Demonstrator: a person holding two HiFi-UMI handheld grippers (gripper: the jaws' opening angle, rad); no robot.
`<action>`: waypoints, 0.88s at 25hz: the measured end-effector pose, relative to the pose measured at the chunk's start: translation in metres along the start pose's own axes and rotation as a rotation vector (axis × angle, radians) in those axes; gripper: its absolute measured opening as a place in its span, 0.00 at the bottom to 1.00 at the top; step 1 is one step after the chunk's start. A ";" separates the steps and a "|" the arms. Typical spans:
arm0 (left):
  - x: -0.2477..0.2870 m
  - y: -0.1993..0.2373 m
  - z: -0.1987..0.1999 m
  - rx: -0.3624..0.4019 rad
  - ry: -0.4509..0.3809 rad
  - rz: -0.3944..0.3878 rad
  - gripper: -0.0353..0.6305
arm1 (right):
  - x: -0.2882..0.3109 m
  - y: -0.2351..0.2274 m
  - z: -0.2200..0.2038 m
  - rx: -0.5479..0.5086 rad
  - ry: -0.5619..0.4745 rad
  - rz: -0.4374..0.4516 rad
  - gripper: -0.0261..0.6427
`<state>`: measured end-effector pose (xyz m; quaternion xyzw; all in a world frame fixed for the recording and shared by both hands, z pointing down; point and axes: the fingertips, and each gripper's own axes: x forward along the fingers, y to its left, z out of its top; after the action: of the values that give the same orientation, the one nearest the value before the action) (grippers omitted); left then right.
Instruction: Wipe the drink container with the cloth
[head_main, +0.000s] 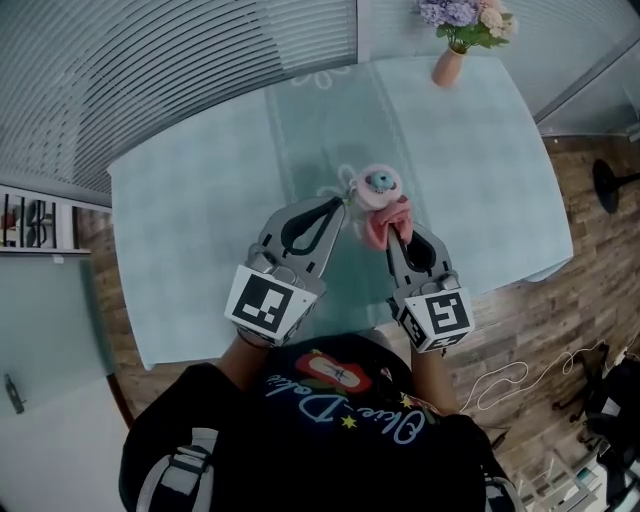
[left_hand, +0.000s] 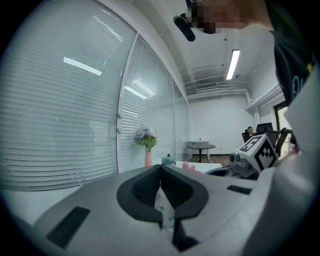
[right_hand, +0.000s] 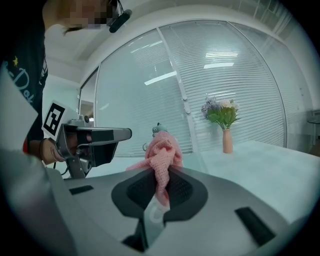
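Note:
The drink container (head_main: 378, 185) is a small pink cup with a teal figure on its lid and a white loop handle at its left. It stands mid-table on the glass top. My left gripper (head_main: 338, 208) is shut at that handle; in the left gripper view the jaws meet at the tips (left_hand: 160, 169), with the teal lid (left_hand: 168, 160) just beyond. My right gripper (head_main: 398, 232) is shut on a pink knitted cloth (head_main: 385, 222), which is bunched against the container's near side. In the right gripper view the cloth (right_hand: 161, 152) hides the cup except its lid (right_hand: 159, 129).
A pink vase with flowers (head_main: 452, 55) stands at the table's far edge. The pale glass table (head_main: 200, 220) runs up to a wall of blinds at the back and left. To the right and near side is wooden floor, with a white cable (head_main: 510, 380) lying on it.

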<state>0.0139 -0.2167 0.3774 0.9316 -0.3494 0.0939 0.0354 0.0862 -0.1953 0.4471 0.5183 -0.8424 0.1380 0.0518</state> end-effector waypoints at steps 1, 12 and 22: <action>0.000 0.001 -0.001 -0.002 0.001 -0.001 0.06 | 0.001 0.000 -0.002 0.001 0.004 -0.001 0.08; 0.001 0.005 -0.007 -0.012 0.013 -0.009 0.06 | 0.007 -0.004 -0.018 0.029 0.033 -0.009 0.08; 0.000 0.005 -0.009 -0.009 0.010 -0.015 0.06 | 0.012 -0.006 -0.054 0.044 0.126 -0.022 0.08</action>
<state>0.0089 -0.2191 0.3858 0.9336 -0.3424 0.0968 0.0423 0.0833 -0.1927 0.5026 0.5187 -0.8286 0.1880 0.0948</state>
